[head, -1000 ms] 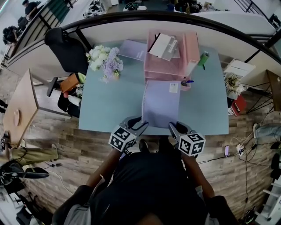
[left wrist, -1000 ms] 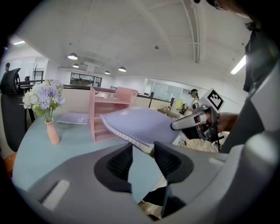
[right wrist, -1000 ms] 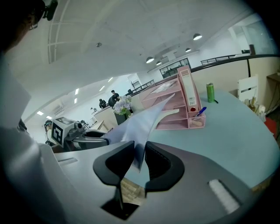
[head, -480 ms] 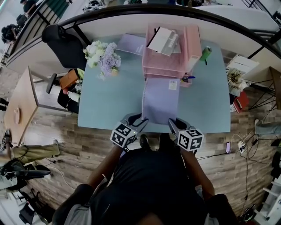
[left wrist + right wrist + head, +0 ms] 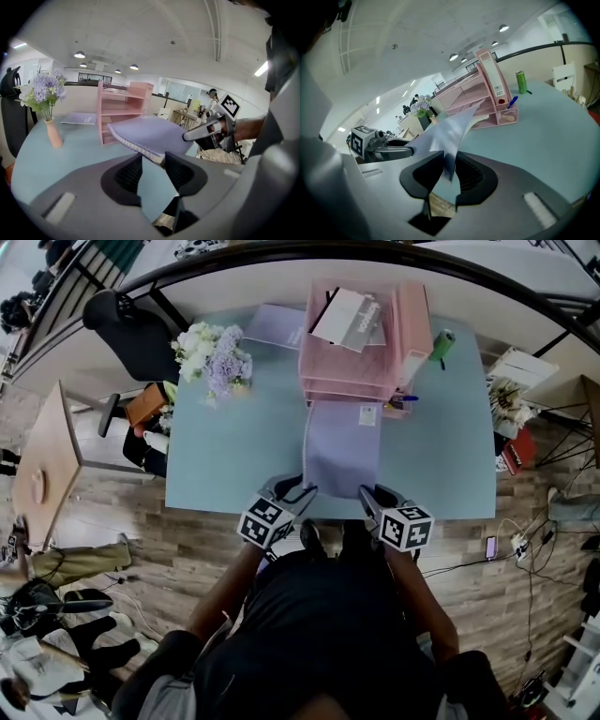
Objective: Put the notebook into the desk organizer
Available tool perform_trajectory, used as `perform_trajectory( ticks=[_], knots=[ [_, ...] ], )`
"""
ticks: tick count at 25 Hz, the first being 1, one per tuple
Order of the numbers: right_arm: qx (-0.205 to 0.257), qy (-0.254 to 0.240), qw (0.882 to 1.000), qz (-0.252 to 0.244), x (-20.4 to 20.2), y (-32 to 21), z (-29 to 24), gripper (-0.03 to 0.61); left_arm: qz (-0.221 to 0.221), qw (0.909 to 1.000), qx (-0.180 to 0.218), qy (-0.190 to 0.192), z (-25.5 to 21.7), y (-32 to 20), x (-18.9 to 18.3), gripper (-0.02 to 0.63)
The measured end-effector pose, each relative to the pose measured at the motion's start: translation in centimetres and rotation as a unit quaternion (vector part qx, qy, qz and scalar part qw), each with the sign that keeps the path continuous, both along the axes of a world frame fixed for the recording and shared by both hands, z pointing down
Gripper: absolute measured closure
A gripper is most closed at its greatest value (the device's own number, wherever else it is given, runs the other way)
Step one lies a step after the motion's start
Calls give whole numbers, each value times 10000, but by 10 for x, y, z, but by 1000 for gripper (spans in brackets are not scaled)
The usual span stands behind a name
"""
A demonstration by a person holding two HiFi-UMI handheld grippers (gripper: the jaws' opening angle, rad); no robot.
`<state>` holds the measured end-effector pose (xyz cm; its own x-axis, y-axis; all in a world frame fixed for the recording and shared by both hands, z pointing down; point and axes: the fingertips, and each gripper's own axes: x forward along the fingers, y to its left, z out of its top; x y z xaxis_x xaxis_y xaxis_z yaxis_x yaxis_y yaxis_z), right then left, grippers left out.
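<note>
my left gripper (image 5: 302, 493) and right gripper (image 5: 368, 496) each pinch a near corner of the notebook (image 5: 342, 446). its long axis runs near to far, with the far edge at the organizer (image 5: 352, 362), straight ahead of both.

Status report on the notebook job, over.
Left gripper and right gripper shut on notebook, near corners. Far edge at desk organizer front, not in yet. Papers in its top tray.
</note>
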<state>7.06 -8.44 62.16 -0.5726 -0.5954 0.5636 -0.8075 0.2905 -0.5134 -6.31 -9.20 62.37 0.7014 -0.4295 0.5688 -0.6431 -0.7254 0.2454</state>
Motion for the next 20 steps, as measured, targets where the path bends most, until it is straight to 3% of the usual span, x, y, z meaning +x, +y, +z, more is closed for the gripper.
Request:
perform_trajectory(
  ticks=[20],
  knots=[
    [-72, 1, 9999, -71, 11, -35, 18, 500, -140, 9999, -38, -87, 16, -32, 11, 405]
  ],
)
